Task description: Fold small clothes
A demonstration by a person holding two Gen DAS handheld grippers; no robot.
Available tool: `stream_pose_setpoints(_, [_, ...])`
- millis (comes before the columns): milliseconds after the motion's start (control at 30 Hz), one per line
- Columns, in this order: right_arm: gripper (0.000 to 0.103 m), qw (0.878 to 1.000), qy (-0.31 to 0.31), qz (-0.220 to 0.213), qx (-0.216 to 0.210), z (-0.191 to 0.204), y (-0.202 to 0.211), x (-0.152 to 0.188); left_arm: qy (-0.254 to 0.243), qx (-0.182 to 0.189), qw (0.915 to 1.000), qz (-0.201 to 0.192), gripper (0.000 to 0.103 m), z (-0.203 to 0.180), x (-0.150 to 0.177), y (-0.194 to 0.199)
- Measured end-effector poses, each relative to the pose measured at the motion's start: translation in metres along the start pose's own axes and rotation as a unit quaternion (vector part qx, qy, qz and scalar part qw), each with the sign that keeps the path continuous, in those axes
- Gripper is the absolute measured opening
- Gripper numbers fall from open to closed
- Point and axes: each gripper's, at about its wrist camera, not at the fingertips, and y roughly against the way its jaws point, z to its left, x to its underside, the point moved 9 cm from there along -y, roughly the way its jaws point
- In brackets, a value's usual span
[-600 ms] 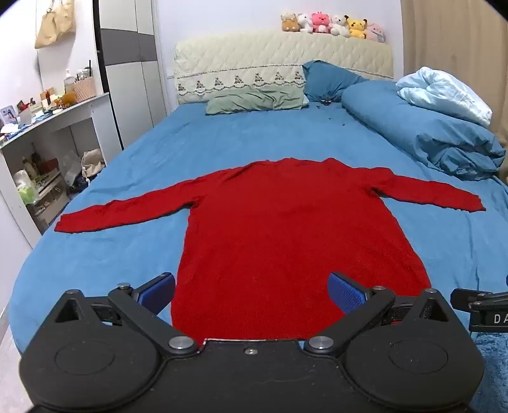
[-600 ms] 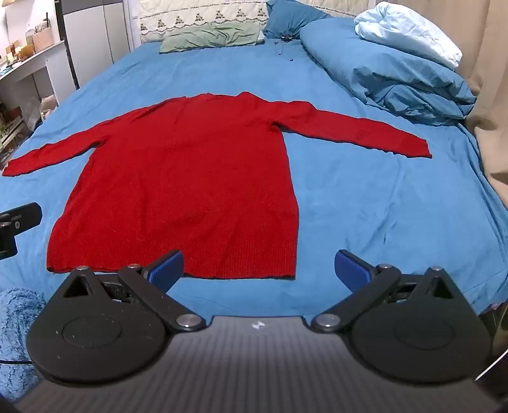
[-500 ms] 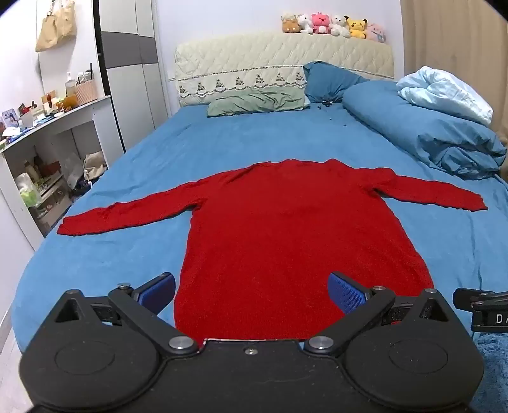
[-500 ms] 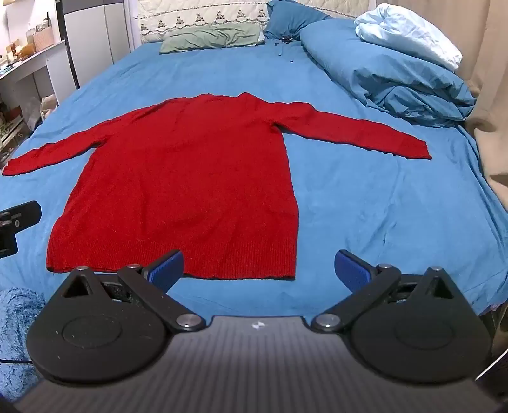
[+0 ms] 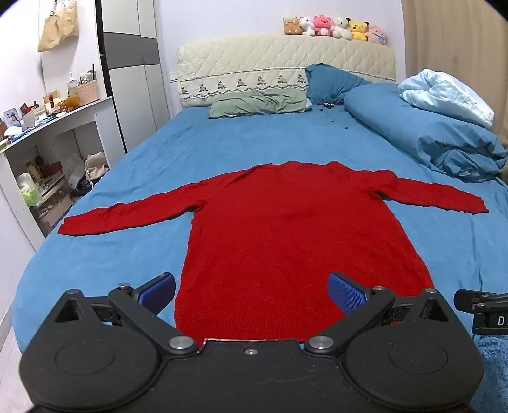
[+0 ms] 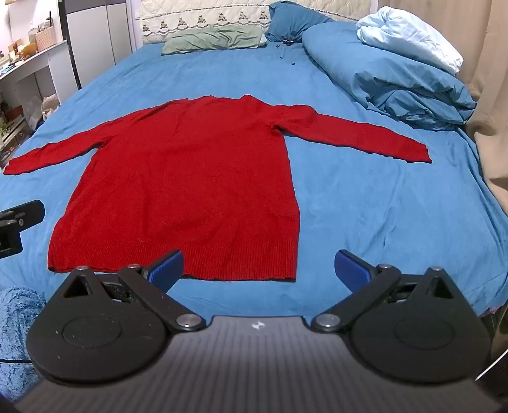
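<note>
A red long-sleeved sweater (image 5: 285,228) lies flat on the blue bed sheet (image 5: 222,143), sleeves spread out to both sides, hem toward me. It also shows in the right wrist view (image 6: 190,171). My left gripper (image 5: 252,290) is open and empty, held above the hem near its left half. My right gripper (image 6: 258,268) is open and empty, just short of the hem's right corner (image 6: 290,276). Neither gripper touches the sweater.
A rolled blue duvet (image 5: 438,143) with a pale blue blanket (image 5: 444,95) lies along the bed's right side. Pillows (image 5: 254,104) and a headboard with plush toys (image 5: 333,25) stand at the far end. A cluttered white shelf (image 5: 47,143) stands left of the bed. A beige curtain (image 6: 489,79) hangs on the right.
The left gripper has lifted slightly and pulled back a little, so the sweater sits a bit farther and lower in its view. The right gripper has barely moved.
</note>
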Motion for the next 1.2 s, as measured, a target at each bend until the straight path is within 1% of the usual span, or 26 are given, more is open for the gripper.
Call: stream_pose_setpoints(1200, [0.103,1.000,0.003,0.005,-0.001,0.0031,-0.0024,0.0014,0.001,0.001,1.0000,0.000,0.103,0.0001,0.0015,-0.0018])
